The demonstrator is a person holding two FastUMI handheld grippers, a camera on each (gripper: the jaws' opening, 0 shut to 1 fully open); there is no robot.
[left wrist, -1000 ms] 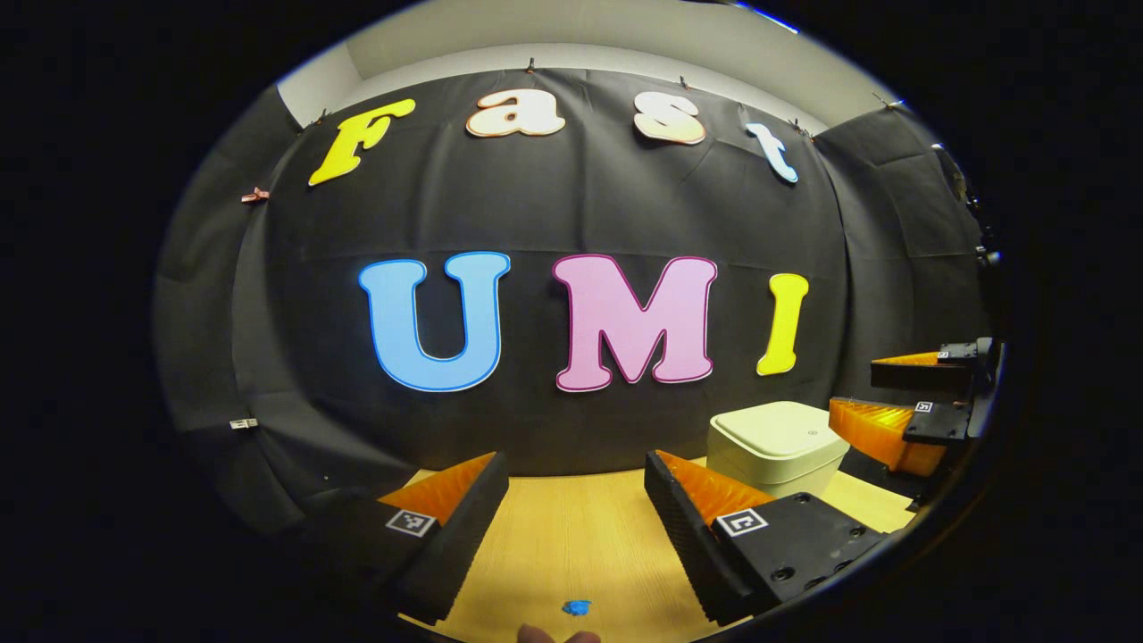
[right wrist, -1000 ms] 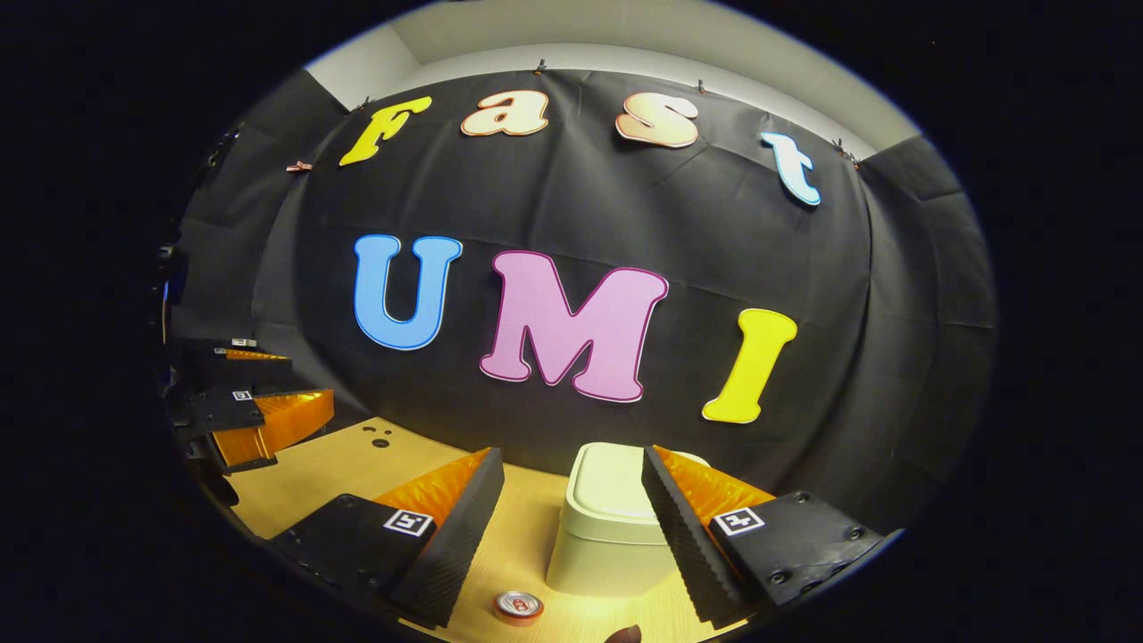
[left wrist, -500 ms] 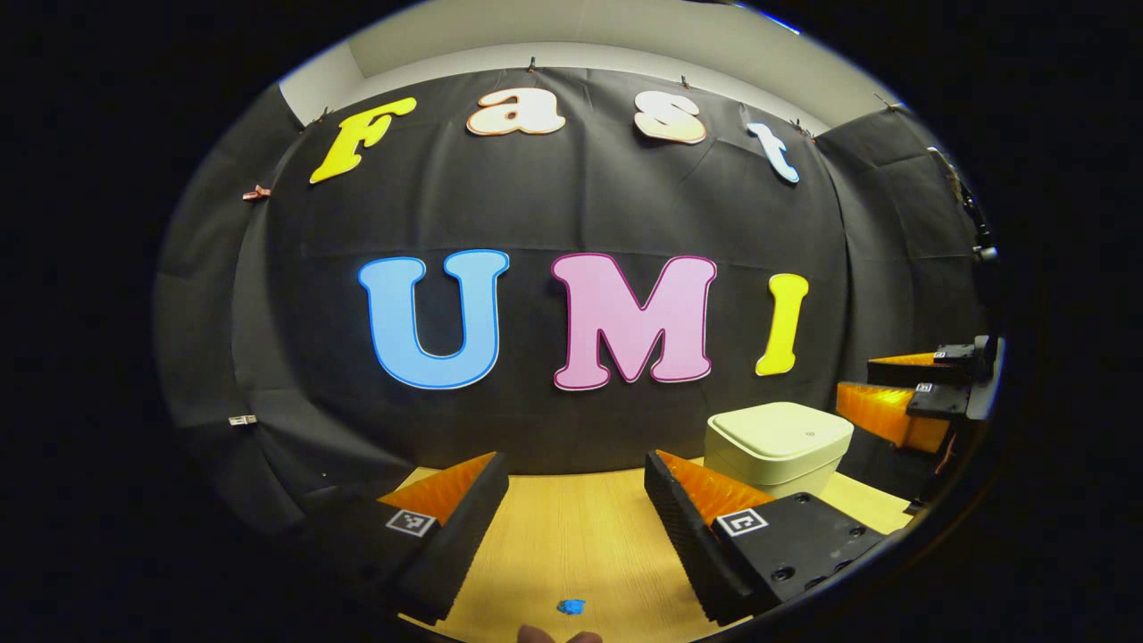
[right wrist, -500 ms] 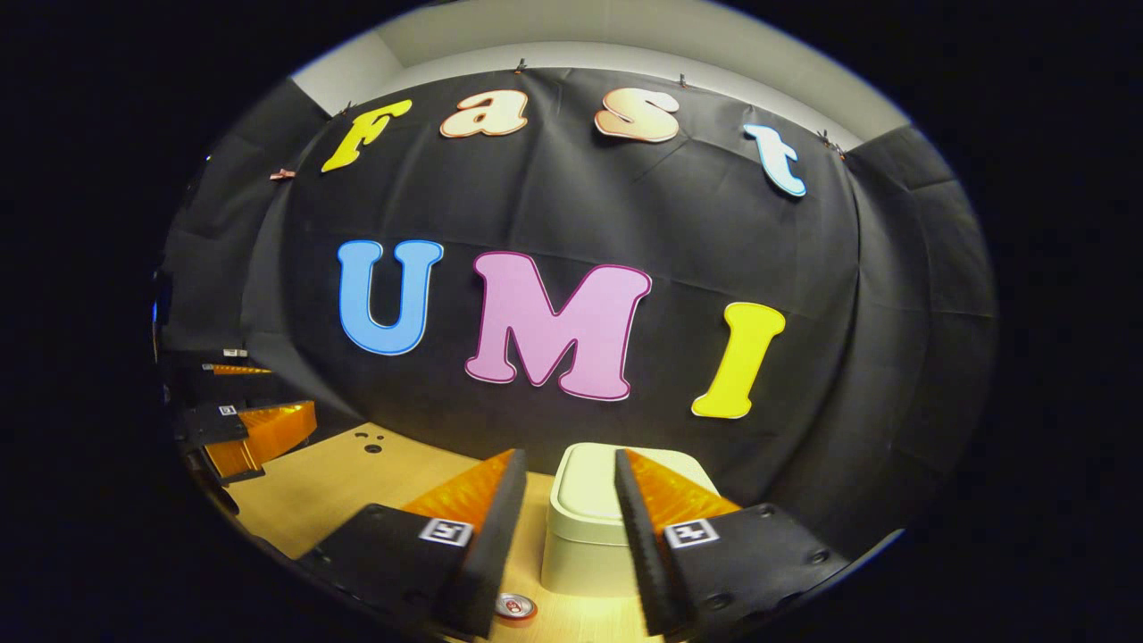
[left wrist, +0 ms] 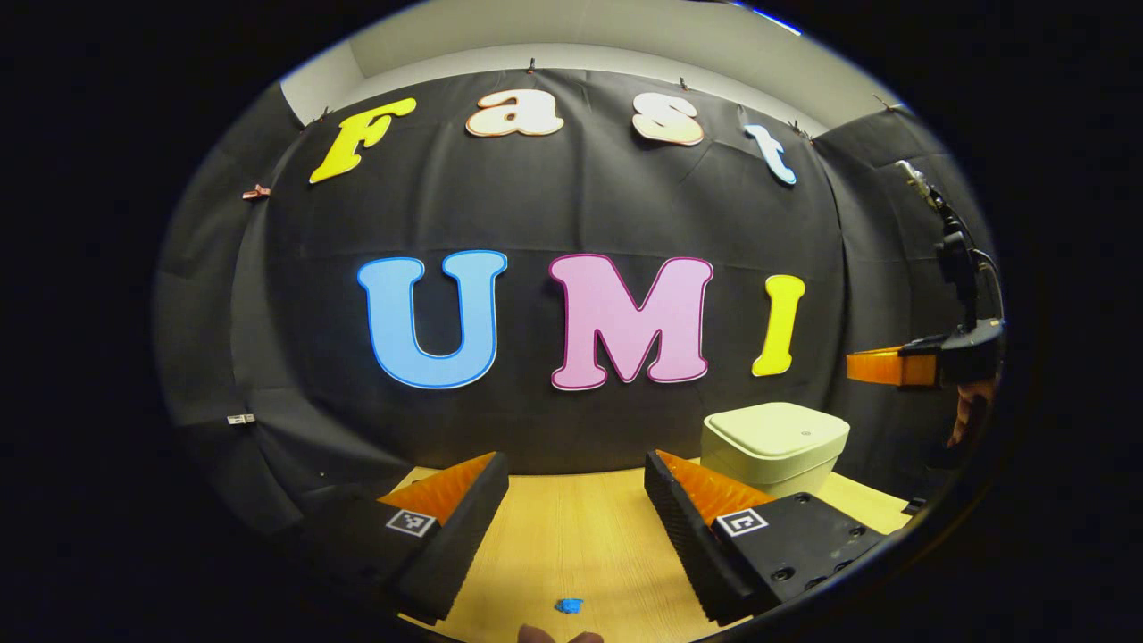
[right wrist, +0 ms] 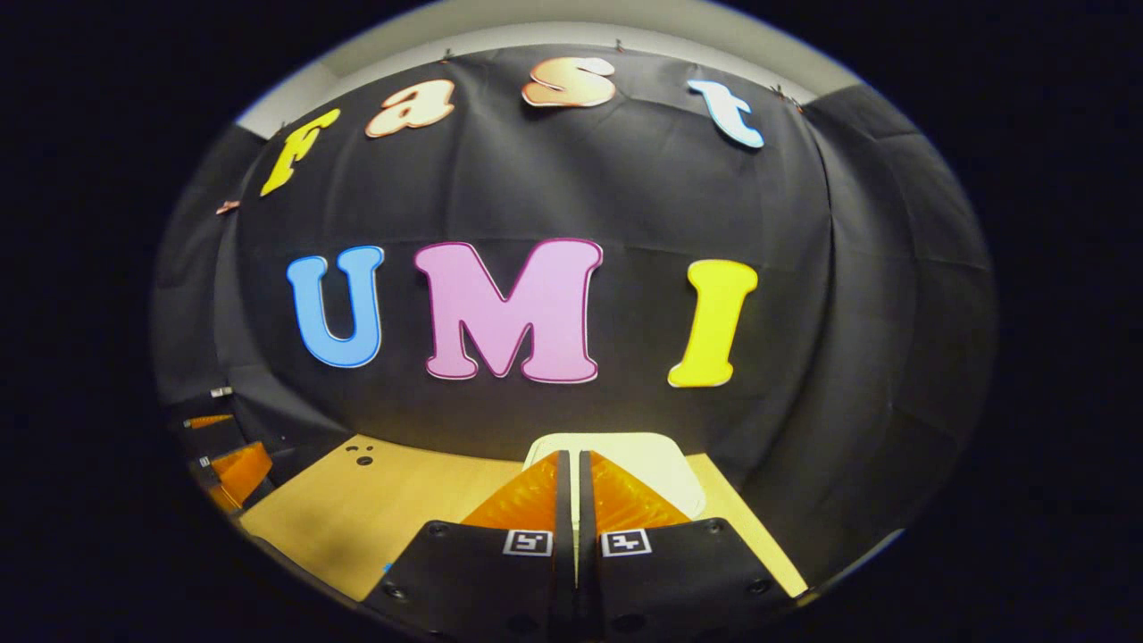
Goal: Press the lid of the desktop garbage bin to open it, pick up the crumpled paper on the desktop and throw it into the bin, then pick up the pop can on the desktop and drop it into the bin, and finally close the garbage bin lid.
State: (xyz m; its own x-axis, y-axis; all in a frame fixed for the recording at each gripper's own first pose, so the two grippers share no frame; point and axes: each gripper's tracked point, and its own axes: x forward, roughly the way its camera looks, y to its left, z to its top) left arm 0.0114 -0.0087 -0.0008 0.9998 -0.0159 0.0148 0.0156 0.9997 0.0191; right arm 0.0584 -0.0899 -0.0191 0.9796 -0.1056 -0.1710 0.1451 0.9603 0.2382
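Clenched, with its two fingers almost touching and nothing between them, my right gripper sits above the garbage bin in the right gripper view; the cream lid lies flat and closed right behind the fingertips. I cannot tell whether the tips touch the lid. To that camera's left the wooden worktop runs out bare toward the black booth wall.

On my left gripper view, the left gripper is released, fingers wide apart, hanging low over the worktop. A small blue scrap lies on the wood at the bottom edge, between the fingers. Farther off, to the right, the garbage bin stands with its lid shut. Beyond and above it the right gripper shows edge-on, held clear of the bin, with a hand behind it.
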